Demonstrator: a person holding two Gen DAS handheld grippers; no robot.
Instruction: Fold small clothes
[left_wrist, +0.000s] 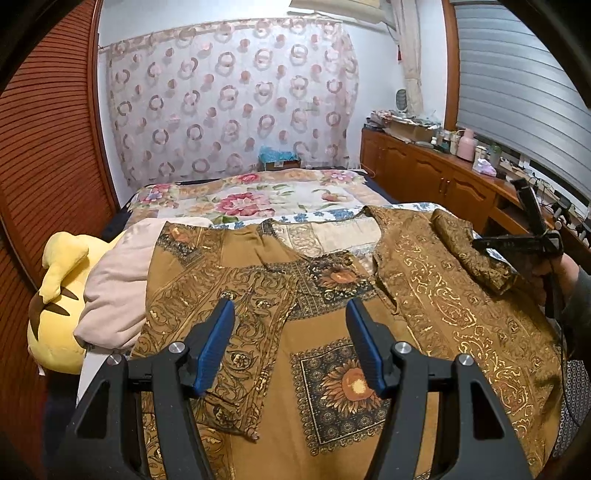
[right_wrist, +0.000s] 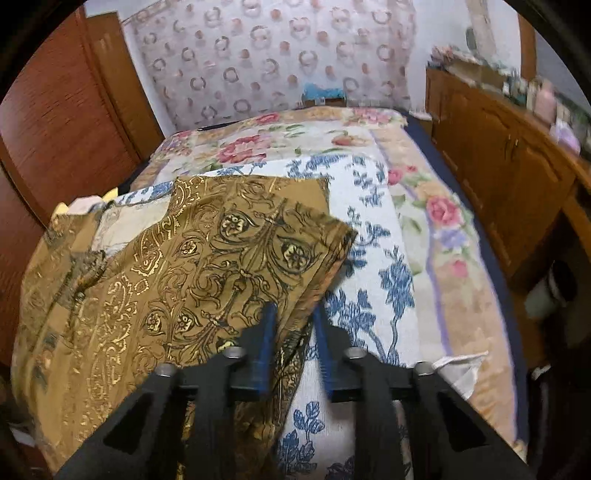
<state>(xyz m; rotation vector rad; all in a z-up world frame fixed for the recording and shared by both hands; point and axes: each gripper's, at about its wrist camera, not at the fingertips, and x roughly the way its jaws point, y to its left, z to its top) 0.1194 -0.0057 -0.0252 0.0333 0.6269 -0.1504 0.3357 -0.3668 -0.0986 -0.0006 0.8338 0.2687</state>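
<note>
A mustard-brown shirt (left_wrist: 317, 332) with gold and dark floral print lies spread on the bed. My left gripper (left_wrist: 290, 314) hovers open just above its middle, holding nothing. In the right wrist view the shirt's right sleeve (right_wrist: 236, 254) is lifted and folded over toward the left. My right gripper (right_wrist: 295, 314) has its blue pads narrowly apart with the sleeve's edge between them. The right gripper also shows at the far right of the left wrist view (left_wrist: 517, 242), at the sleeve's end (left_wrist: 469, 251).
A yellow plush toy (left_wrist: 55, 306) and a pale pink cloth (left_wrist: 118, 284) lie left of the shirt. A floral bedspread (right_wrist: 388, 206) covers the bed. A wooden cabinet (left_wrist: 424, 173) with bottles runs along the right. A wooden slatted door (left_wrist: 44, 155) stands left.
</note>
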